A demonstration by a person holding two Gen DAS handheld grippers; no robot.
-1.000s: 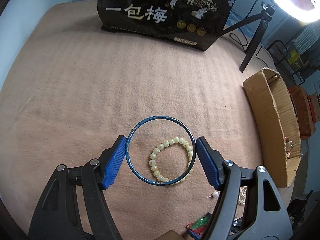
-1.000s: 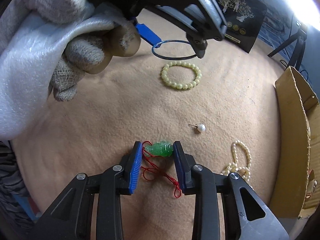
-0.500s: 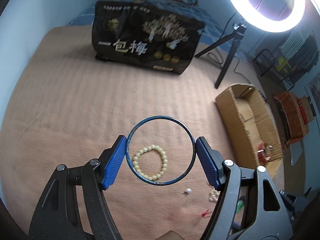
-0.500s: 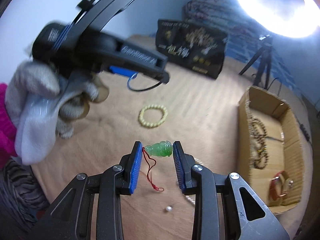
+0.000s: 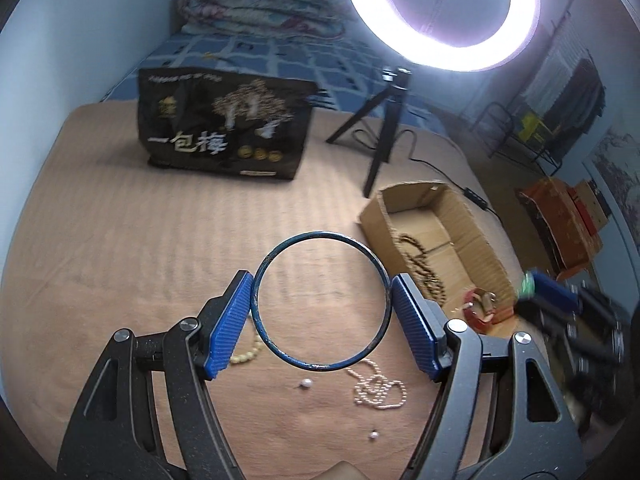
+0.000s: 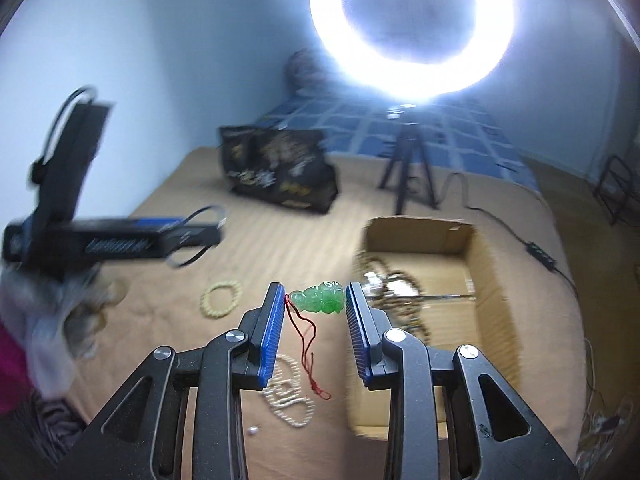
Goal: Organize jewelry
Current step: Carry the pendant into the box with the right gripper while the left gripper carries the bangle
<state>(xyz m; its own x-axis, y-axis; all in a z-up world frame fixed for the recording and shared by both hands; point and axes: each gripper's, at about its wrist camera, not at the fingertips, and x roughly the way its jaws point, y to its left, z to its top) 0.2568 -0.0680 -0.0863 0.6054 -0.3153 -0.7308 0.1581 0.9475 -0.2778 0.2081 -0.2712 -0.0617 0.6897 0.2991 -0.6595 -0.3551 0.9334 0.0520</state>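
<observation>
My left gripper (image 5: 321,304) is shut on a thin blue bangle (image 5: 280,252) and holds it in the air above the tan blanket. My right gripper (image 6: 316,300) is shut on a green jade pendant (image 6: 319,300) whose red cord (image 6: 308,344) hangs down. A cardboard box (image 5: 486,248) to the right holds dark bead strands (image 5: 424,268) and a red piece (image 5: 476,312). On the blanket lie a yellow bead bracelet (image 6: 222,298), a pearl necklace (image 5: 380,390) and two pearl studs (image 5: 306,383). The left gripper appears blurred in the right wrist view (image 6: 192,236).
A black printed bag (image 5: 224,136) stands at the back of the tan blanket (image 5: 120,240). A ring light on a tripod (image 5: 384,136) stands behind the box, its cable running right. Blue bedding and a folded quilt (image 5: 256,4) lie beyond.
Both grippers have risen and tilted up, carrying the bangle and the pendant. The box has come into fuller view; the bracelet has slid down behind the left finger.
</observation>
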